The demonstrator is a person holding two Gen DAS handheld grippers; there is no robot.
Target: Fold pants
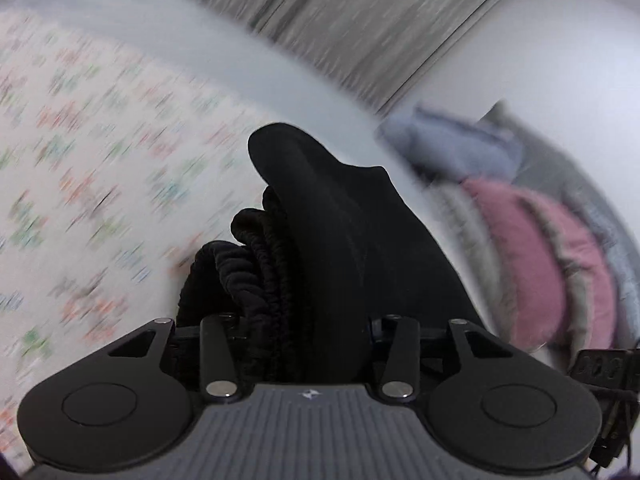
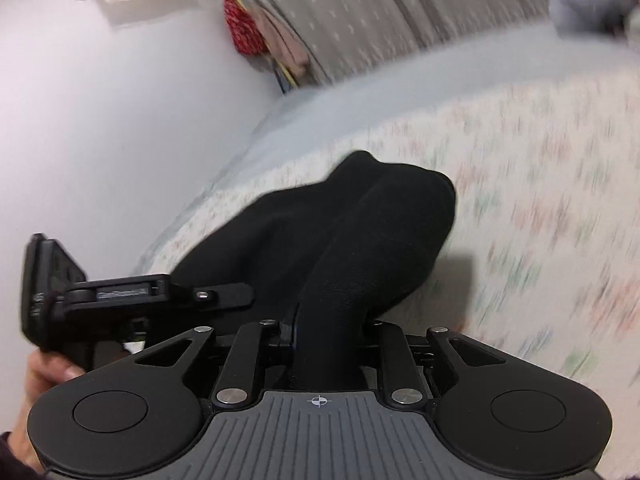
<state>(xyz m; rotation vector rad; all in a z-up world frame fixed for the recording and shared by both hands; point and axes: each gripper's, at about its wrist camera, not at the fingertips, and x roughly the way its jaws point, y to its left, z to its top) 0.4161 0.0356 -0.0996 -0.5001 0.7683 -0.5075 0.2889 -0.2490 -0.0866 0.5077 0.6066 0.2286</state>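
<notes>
My black pants (image 1: 340, 240) bunch up off the patterned bedspread, ribbed elastic waistband gathered at my left; the right end (image 2: 360, 240) seems folded double.

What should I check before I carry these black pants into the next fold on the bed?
1. Left hand-held gripper closed on the black pants, at the gathered waistband: ok.
2. Right hand-held gripper closed on the pants: ok.
3. Cloth sits deep between the jaws, not at the tips: cannot tell, fabric hides the fingertips.
4. Patterned bedspread bare ahead for laying down: ok.
5. Pile of clothes away from the pants: ok.
6. Pant legs hanging straight and untwisted: cannot tell, only the bunched top shows.
</notes>
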